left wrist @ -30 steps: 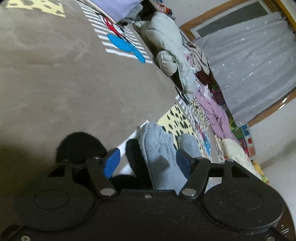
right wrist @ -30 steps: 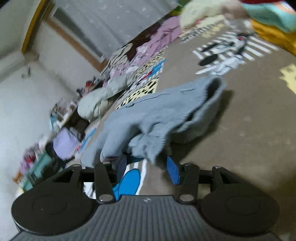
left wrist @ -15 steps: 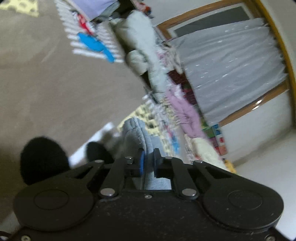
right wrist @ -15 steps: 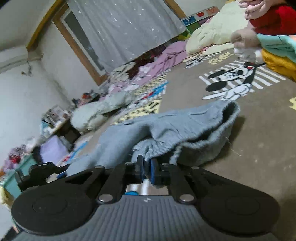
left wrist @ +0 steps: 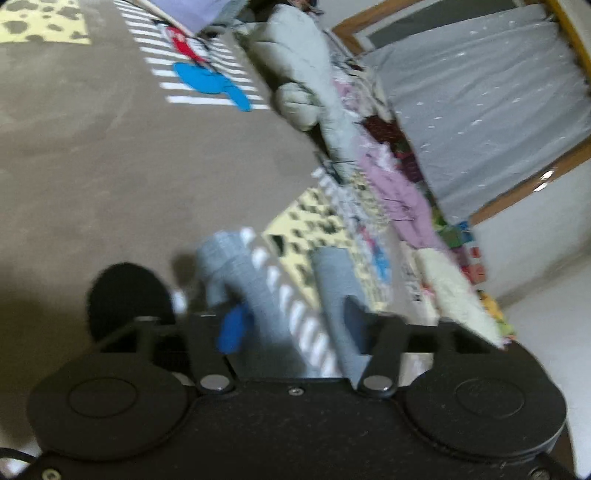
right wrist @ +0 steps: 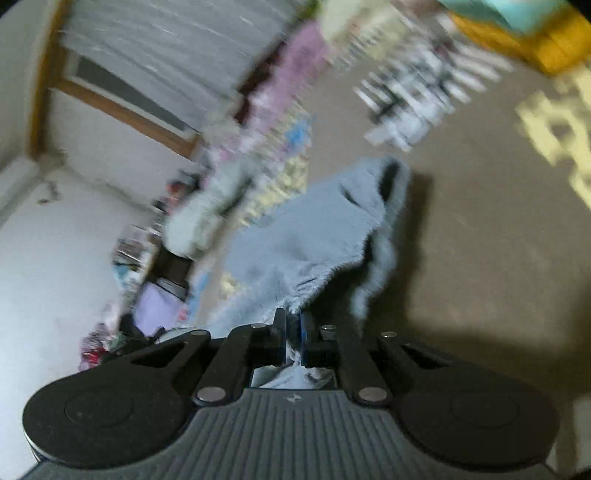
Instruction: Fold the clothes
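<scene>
Sock: the grey sock point(right wrist: 317, 236) hangs just above the brown carpet point(right wrist: 480, 240), pinched at one edge.
Right hand-held gripper point(right wrist: 292, 332): clamped on that edge.
Left hand-held gripper point(left wrist: 291, 321): jaws have just been opening, grey fabric between them, apparently let go though blur hides it.
Advice: regrip the loose end before folding.

A pale blue-grey sock point(right wrist: 317, 236) lies mid-frame on a brown rug point(left wrist: 92, 155) with yellow spotted patches point(left wrist: 40, 22) upper left, white stripes point(left wrist: 192, 74) and grey curtain point(left wrist: 480, 110) upper right.
</scene>
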Tool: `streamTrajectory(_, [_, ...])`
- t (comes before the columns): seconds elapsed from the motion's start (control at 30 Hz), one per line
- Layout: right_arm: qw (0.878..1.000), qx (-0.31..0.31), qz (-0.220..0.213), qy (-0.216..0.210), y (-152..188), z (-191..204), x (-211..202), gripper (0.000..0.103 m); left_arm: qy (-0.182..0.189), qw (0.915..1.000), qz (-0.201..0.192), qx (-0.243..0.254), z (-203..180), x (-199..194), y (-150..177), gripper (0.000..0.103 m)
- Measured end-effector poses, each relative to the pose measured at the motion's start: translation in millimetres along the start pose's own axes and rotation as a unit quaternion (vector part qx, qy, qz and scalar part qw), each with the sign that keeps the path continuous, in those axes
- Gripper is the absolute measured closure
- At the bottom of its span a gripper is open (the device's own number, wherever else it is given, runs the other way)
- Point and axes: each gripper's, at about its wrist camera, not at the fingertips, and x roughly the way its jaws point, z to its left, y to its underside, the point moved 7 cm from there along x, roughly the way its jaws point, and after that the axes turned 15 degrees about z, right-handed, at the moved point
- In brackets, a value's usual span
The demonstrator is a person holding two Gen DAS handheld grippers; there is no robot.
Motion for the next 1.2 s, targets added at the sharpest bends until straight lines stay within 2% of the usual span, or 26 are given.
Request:
streamTrajectory(0.1, [0.999, 0.019, 0.016, 0.023, 12, -12, 9, 0.089, 0.001, 0.9999, 0.004, -0.014, 12, -4, -2, 0.044])
streamTrajectory(0.17, [0.999, 0.018, 0.01, 0.028, 21, -13, 9, 0.075, -0.001, 0.9998, 0.002, -0.019, 18, -9, -4, 0.044])
streamTrajectory(0.2, [0.999, 0.021, 0.002, 0.026, 25, -12, 7, 0.054, -0.003, 0.9998, 0.002, -0.02, 21, -12, -4, 0.044])
streamTrajectory(0.23, [0.999, 0.024, -0.006, 0.025, 28, -11, 5, 0.047, -0.006, 0.9997, 0.004, -0.022, 23, -14, -3, 0.044])
streamTrajectory(0.4, [0.997, -0.023, -0.061, 0.033, 32, 9, -6, 0.047, -0.044, 0.9988, 0.018, 0.011, 26, -16, 9, 0.044])
streamTrajectory(0.5, [0.996, -0.037, -0.048, 0.067, 28, 11, 6, 0.048, -0.05, 0.9981, 0.024, 0.028, 26, -12, 16, 0.045])
streamTrajectory(0.53, [0.995, -0.045, -0.048, 0.08, 25, 9, 12, 0.048, -0.056, 0.9974, 0.023, 0.038, 26, -10, 17, 0.053])
streamTrajectory(0.57, [0.994, -0.05, -0.048, 0.086, 26, 8, 15, 0.049, -0.062, 0.9967, 0.024, 0.046, 26, -7, 19, 0.073])
streamTrajectory(0.6, [0.994, -0.052, -0.05, 0.088, 27, 7, 19, 0.052, -0.066, 0.996, 0.029, 0.053, 28, -4, 21, 0.081])
streamTrajectory(0.63, [0.994, -0.058, -0.049, 0.084, 30, 8, 22, 0.07, -0.071, 0.9951, 0.034, 0.06, 29, -1, 22, 0.089])
streamTrajectory(0.67, [0.993, -0.065, -0.047, 0.082, 31, 10, 25, 0.081, -0.067, 0.9953, 0.03, 0.064, 28, -2, 23, 0.096])
streamTrajectory(0.7, [0.994, -0.068, -0.047, 0.076, 33, 12, 23, 0.096, -0.062, 0.9955, 0.026, 0.067, 26, -4, 23, 0.096])
streamTrajectory(0.83, [0.995, -0.068, -0.057, 0.041, 33, 26, 1, 0.096, 0.018, 0.9963, 0.0, 0.084, 1, -40, 20, 0.097])
streamTrajectory(0.9, [0.993, -0.084, -0.077, 0.028, 32, 40, -26, 0.097, 0.009, 0.9951, -0.005, 0.098, 2, -49, 23, 0.097])
streamTrajectory(0.93, [0.992, -0.091, -0.078, 0.03, 32, 42, -36, 0.101, 0.0, 0.9954, 0.006, 0.096, 10, -47, 26, 0.097])
streamTrajectory(0.97, [0.991, -0.098, -0.08, 0.031, 32, 45, -46, 0.101, -0.014, 0.9954, 0.018, 0.093, 20, -44, 30, 0.096])
streamTrajectory(1.0, [0.992, -0.095, -0.072, 0.043, 33, 39, -47, 0.101, -0.044, 0.9935, 0.035, 0.099, 30, -37, 35, 0.096])
streamTrajectory(1.03, [0.992, -0.092, -0.065, 0.055, 34, 34, -49, 0.101, -0.088, 0.9882, 0.055, 0.113, 41, -28, 41, 0.089])
streamTrajectory(1.07, [0.992, -0.089, -0.057, 0.066, 36, 28, -51, 0.101, -0.106, 0.986, 0.06, 0.114, 49, -24, 44, 0.078])
streamTrajectory(1.1, [0.992, -0.08, -0.044, 0.082, 37, 18, -47, 0.1, -0.093, 0.9886, 0.053, 0.105, 55, -25, 45, 0.075])
streamTrajectory(1.13, [0.993, -0.066, -0.038, 0.091, 39, 10, -42, 0.095, -0.082, 0.9911, 0.052, 0.091, 57, -28, 44, 0.071])
streamTrajectory(1.17, [0.993, -0.053, -0.033, 0.1, 42, 2, -38, 0.095, -0.08, 0.9916, 0.049, 0.088, 57, -30, 42, 0.062])
streamTrajectory(1.2, [0.994, -0.048, -0.033, 0.096, 44, 1, -33, 0.093, -0.083, 0.9916, 0.041, 0.09, 58, -33, 42, 0.057])
